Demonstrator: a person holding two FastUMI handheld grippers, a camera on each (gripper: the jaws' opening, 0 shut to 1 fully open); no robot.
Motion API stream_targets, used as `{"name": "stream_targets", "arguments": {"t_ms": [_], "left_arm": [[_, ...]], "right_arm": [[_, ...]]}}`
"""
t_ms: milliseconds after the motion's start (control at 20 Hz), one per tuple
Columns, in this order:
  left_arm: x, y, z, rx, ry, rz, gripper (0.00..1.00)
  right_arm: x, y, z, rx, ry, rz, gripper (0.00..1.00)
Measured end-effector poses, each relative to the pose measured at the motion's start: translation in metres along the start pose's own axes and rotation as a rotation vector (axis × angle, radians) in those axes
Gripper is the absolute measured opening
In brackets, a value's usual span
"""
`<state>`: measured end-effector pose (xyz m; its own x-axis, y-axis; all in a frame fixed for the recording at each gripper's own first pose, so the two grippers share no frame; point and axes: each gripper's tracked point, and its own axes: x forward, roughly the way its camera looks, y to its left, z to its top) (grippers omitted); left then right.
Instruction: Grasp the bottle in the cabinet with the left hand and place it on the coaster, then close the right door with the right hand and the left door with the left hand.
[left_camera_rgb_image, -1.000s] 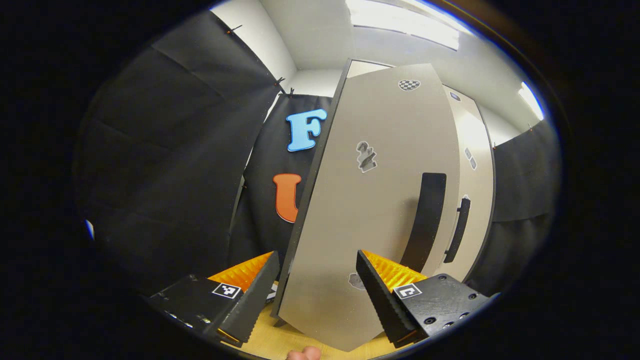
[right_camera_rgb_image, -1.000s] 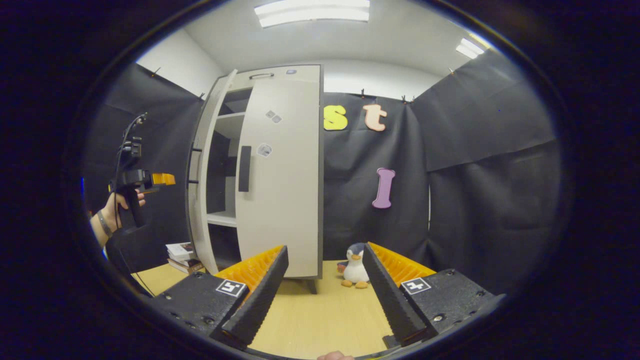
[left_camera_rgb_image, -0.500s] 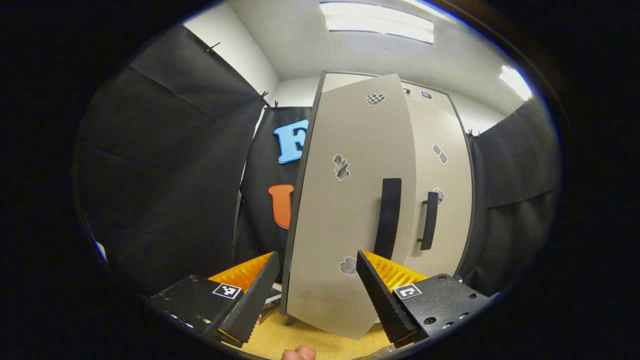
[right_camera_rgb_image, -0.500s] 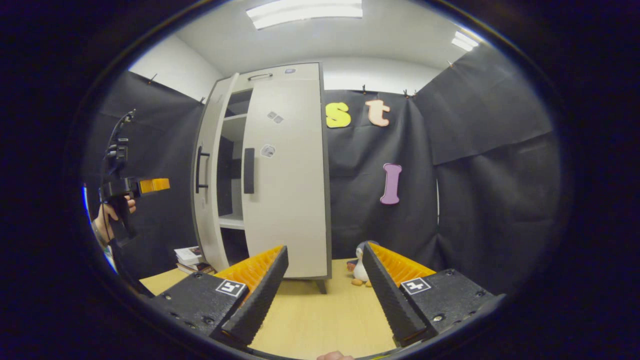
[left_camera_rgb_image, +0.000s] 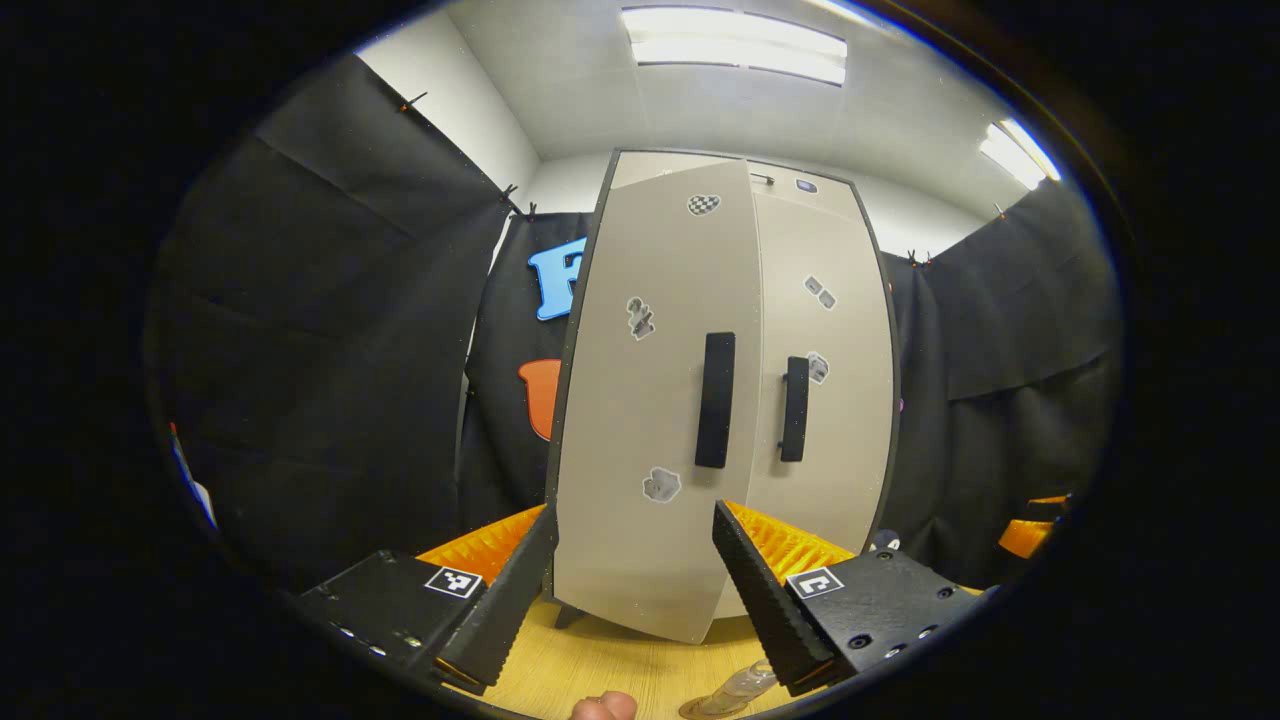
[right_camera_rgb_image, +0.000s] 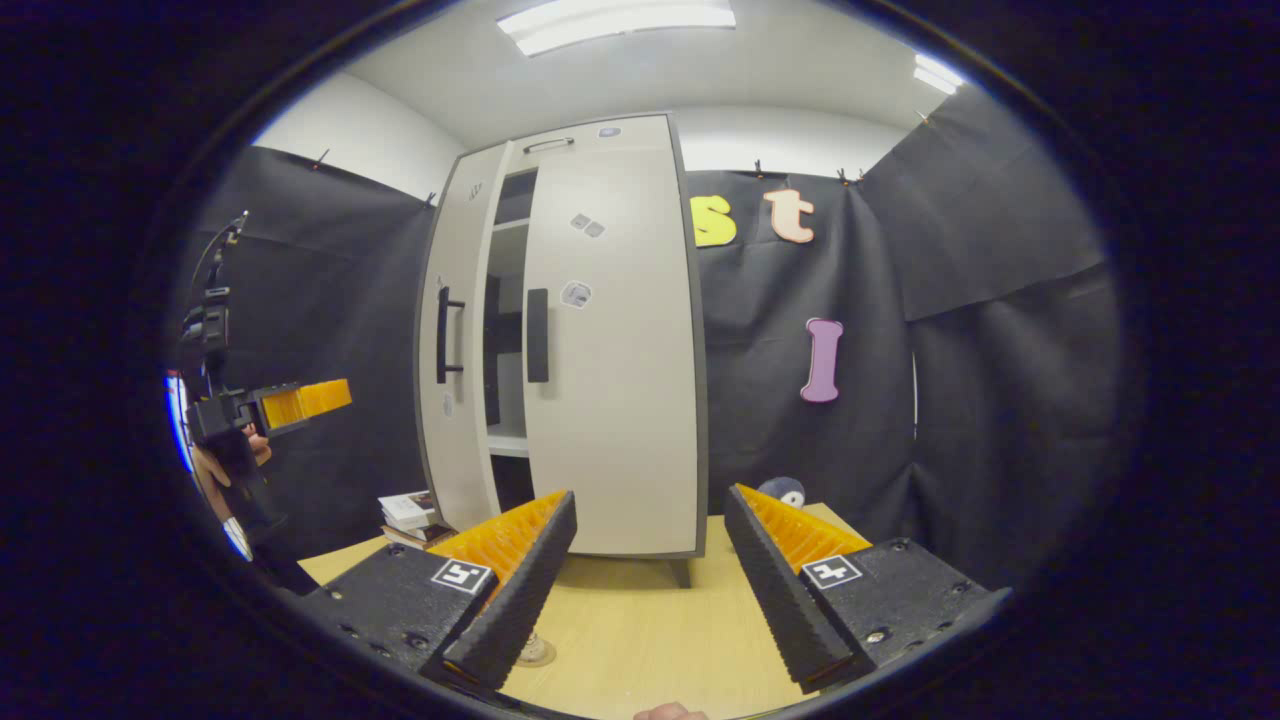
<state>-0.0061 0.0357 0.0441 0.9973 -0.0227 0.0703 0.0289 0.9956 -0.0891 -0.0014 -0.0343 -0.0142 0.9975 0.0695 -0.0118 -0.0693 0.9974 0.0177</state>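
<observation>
A: Left gripper view has your left gripper (left_camera_rgb_image: 633, 570) held level and facing the cabinet (left_camera_rgb_image: 720, 400) square on, fingers spread wide with nothing between them. Agreed?

B: Agreed. Past your two fingers, the left door (left_camera_rgb_image: 655, 400) hangs a little proud of the right door (left_camera_rgb_image: 825, 380), its lower edge swung out toward you. The left door handle (left_camera_rgb_image: 715, 400) sits just above your right-hand finger.

A: And the bottle (left_camera_rgb_image: 735, 688)?

B: Low down, just under your right-hand fingertip: a clear bottle on the wooden table (left_camera_rgb_image: 600, 670), standing on what looks like the coaster (left_camera_rgb_image: 700, 710), though that edge is too cut off for you to be sure.

A: Right gripper view now. Your right gripper (right_camera_rgb_image: 650, 580) is level too, jaws wide, gripping nothing.

B: Ahead of your fingers the right door (right_camera_rgb_image: 610, 350) lies flush. The left door (right_camera_rgb_image: 460, 340) stands ajar, leaving a slot that shows a shelf (right_camera_rgb_image: 508, 440) inside, bare where you can see it.

A: Off beyond your left-hand finger, a hand (right_camera_rgb_image: 225, 465) holds the left gripper (right_camera_rgb_image: 300, 400) out horizontally, pointing at the cabinet, well short of it.

B: Books (right_camera_rgb_image: 410, 510) are stacked at the cabinet's foot, and a plush toy (right_camera_rgb_image: 785, 492) peeks over your right-hand finger.
</observation>
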Motion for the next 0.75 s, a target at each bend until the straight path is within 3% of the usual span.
{"name": "stream_targets", "arguments": {"t_ms": [100,300,350,400,500,650,700,750], "left_arm": [[-0.011,-0.006,-0.011,0.015,0.012,0.003,0.95],[-0.026,-0.017,-0.020,0.033,0.004,0.019,0.95],[-0.030,-0.018,-0.021,0.044,0.000,0.020,0.95],[-0.033,-0.020,-0.019,0.057,-0.009,0.021,0.99],[-0.039,-0.023,-0.019,0.064,-0.016,0.019,0.95],[-0.040,-0.027,-0.021,0.060,-0.011,0.007,0.95],[-0.042,-0.031,-0.019,0.070,-0.016,0.001,0.99],[-0.042,-0.033,-0.017,0.077,-0.019,-0.004,0.95]], "right_arm": [[0.002,0.002,-0.002,0.003,0.001,-0.001,0.98],[0.002,-0.001,-0.007,-0.014,0.024,-0.011,0.94],[0.001,-0.006,-0.006,-0.026,0.022,-0.021,0.98],[0.001,-0.008,-0.005,-0.035,0.019,-0.028,0.94],[0.000,-0.012,-0.002,-0.036,0.005,-0.044,0.96],[0.002,-0.015,-0.002,-0.016,0.006,-0.058,0.98],[0.002,-0.016,-0.002,-0.011,0.007,-0.063,0.98],[0.002,-0.016,-0.002,-0.009,0.011,-0.062,0.98]]}}
